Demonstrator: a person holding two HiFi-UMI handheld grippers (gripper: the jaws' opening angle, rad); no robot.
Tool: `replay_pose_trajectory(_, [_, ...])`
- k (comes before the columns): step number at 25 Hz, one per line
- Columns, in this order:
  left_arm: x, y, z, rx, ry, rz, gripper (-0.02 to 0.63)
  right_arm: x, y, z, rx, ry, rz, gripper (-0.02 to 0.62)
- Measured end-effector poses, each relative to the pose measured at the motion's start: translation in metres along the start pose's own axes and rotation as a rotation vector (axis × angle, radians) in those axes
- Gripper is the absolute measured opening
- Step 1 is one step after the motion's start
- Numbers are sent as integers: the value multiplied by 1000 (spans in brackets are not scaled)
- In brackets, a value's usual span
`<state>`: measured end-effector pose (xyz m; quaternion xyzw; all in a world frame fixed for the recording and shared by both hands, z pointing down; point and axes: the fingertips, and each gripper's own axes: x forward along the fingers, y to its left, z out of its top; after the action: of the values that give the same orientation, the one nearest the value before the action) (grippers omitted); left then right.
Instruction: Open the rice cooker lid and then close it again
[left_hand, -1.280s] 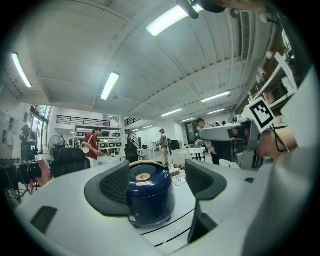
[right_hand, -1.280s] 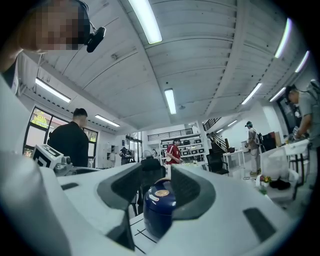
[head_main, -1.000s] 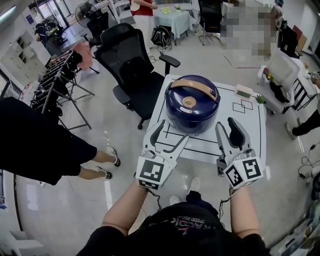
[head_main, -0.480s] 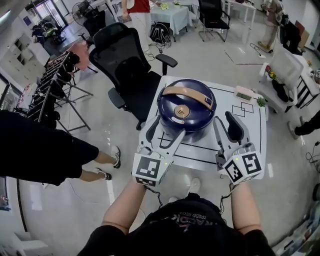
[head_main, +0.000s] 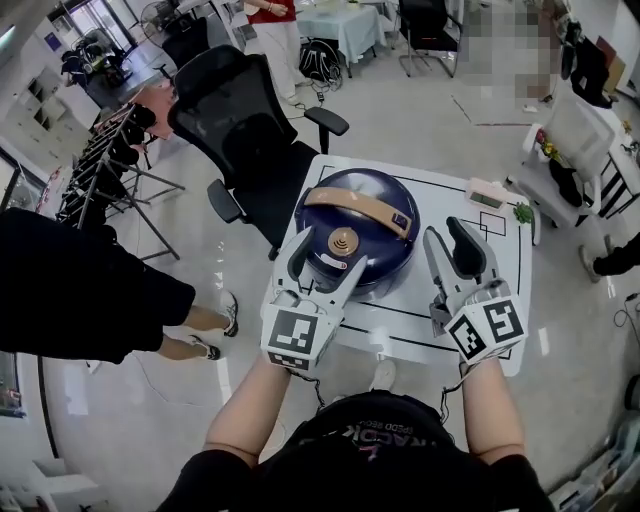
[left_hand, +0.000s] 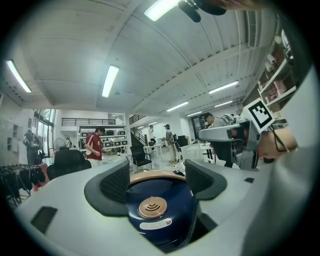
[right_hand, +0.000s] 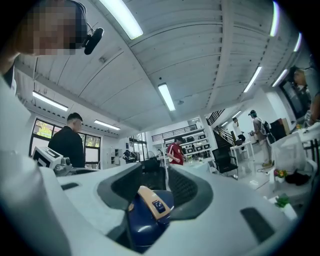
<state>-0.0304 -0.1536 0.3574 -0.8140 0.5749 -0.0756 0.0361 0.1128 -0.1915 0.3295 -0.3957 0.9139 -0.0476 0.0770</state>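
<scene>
The dark blue rice cooker (head_main: 372, 238) stands on a white table (head_main: 445, 310), lid down, with a tan handle (head_main: 358, 208) across the top and a round tan vent (head_main: 343, 242). My left gripper (head_main: 326, 264) is open, and its jaws reach over the cooker's near left edge. In the left gripper view the cooker (left_hand: 155, 212) fills the gap of that gripper (left_hand: 157, 182), vent facing me. My right gripper (head_main: 452, 252) is open, just right of the cooker and apart from it. Between that gripper's (right_hand: 159, 192) jaws shows the cooker (right_hand: 145, 225) with its handle end (right_hand: 152, 200).
A black office chair (head_main: 245, 120) stands behind the table's left corner. A person in black (head_main: 70, 290) stands at the left. A small white device (head_main: 487, 192) and a green bit (head_main: 522, 212) lie at the table's far right. Racks and other tables fill the room beyond.
Both grippers have come closer to the cooker. The left one's jaws now overlap its near left edge. The head view has shifted, so the cooker shows lower and further left.
</scene>
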Motion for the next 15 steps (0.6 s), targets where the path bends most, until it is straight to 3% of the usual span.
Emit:
replay_pose_trajectory(11, [40,1,-2,14,22,61,337,25,-41,-2,22,5,63,166])
replay_pose_trajectory(15, [46,3,1,30,27,68,337,30,-47,-6,35,14,74,120])
